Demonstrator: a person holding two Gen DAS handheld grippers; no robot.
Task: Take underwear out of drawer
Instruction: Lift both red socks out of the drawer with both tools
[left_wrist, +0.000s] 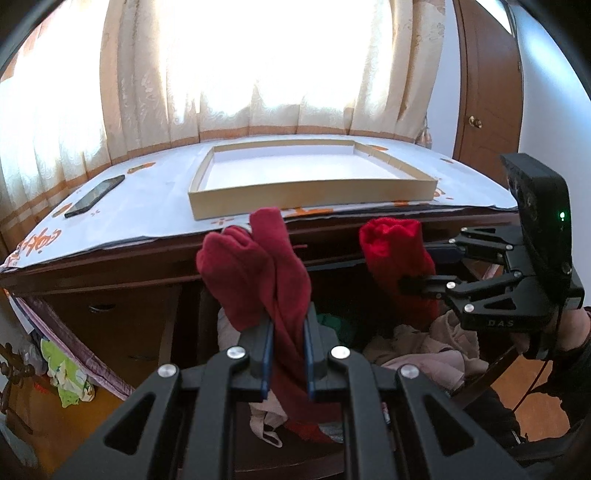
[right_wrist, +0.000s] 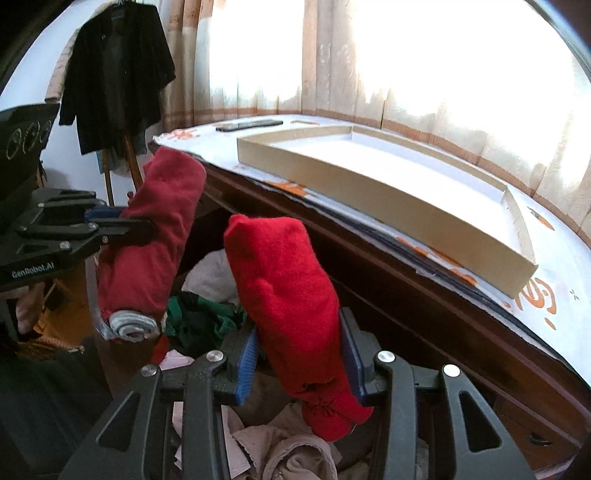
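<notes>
My left gripper (left_wrist: 288, 354) is clamped tight on a dark red rolled garment (left_wrist: 258, 273), which stands up out of the jaws in front of the dresser edge; the right wrist view shows a grey striped band (right_wrist: 129, 326) at its lower end. My right gripper (right_wrist: 301, 363) holds a brighter red roll of underwear (right_wrist: 284, 291) across its middle, jaws part-way apart with the blue pads (right_wrist: 245, 365) pressed into the cloth on both sides. Both rolls hang above the open drawer (left_wrist: 424, 343), clear of the heap of pale and green clothes (right_wrist: 207, 321) still lying in it.

Just beyond, on the paper-covered dresser top (left_wrist: 147, 206), sits a shallow cardboard tray (left_wrist: 306, 197), empty, with a phone (left_wrist: 95, 195) well off to its left.

The risks, as I judge them: each roll is soft and only pinched at one band, so it may unroll or slide through the pads if I swing it quickly. The bright red one is heavier at the top and leans, which could lever it out of my grip. The lip of the dresser is close above both rolls; catching it on the way up would knock a bundle back into the drawer. The two grippers are also near each other and could collide.
</notes>
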